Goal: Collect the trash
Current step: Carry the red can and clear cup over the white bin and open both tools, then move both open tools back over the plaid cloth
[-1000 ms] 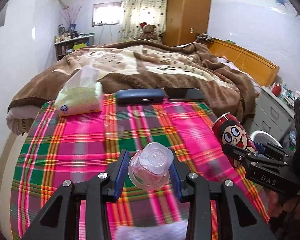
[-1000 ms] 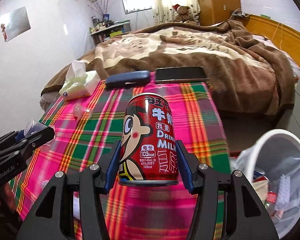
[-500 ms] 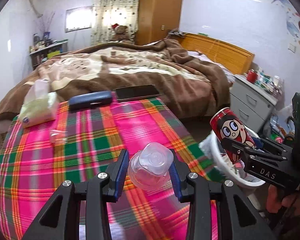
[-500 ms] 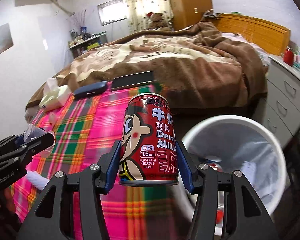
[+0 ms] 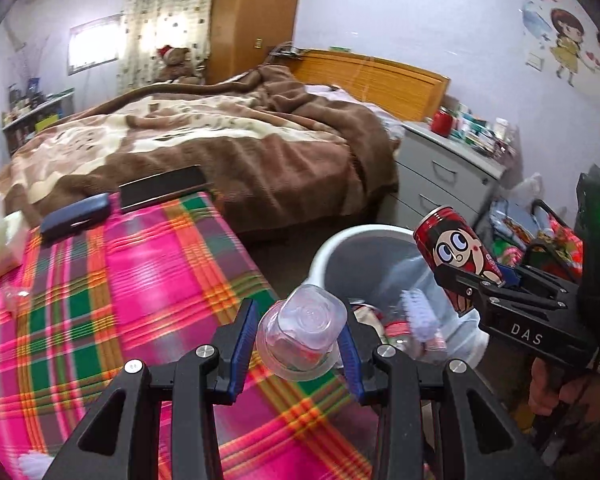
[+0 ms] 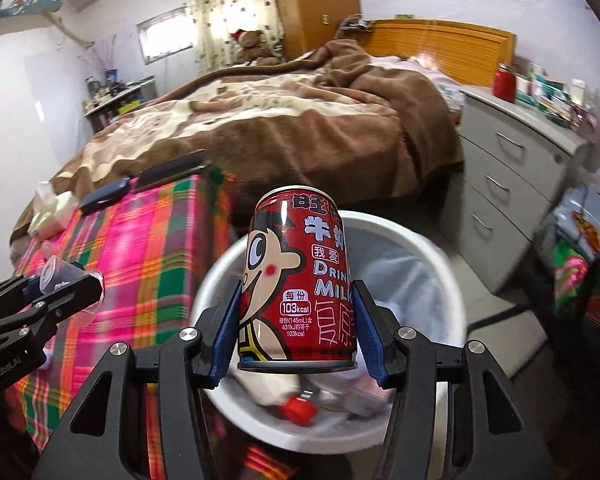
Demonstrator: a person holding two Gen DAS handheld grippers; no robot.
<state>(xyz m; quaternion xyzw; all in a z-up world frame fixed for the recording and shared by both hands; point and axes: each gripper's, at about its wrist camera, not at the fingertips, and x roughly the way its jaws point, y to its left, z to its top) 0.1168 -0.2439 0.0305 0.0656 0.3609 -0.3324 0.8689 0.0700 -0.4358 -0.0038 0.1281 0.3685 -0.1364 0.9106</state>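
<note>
I am carrying two pieces of trash toward the white bin (image 6: pixel 412 240) on the floor, just right of the table with the plaid cloth (image 5: pixel 112 300). My right gripper (image 6: pixel 296 328) is clenched on the red milk can (image 6: pixel 300 280), upright between the blue pads and hanging over the bin's open mouth. My left gripper (image 5: pixel 300 344) is grasping the clear plastic cup (image 5: pixel 300 332), tilted with its base toward the camera; it is hanging over the table's right edge, with the near rim of the bin just beyond it.

To do this step well, I judge I should bring the can toward the middle of the opening before letting go, since a release near the rim could bounce it onto the floor. The bin already holds some rubbish, so the can will probably land softly. The cup is light and thin; I should keep my squeeze gentle and carry it farther right until it is fully over the bin. The two grippers are near each other there, so I am planning to drop one thing at a time.

The dark case (image 5: pixel 76 220), the phone (image 5: pixel 164 188) and the tissue pack (image 5: pixel 0 248) at the far end of the table are not trash.
</note>
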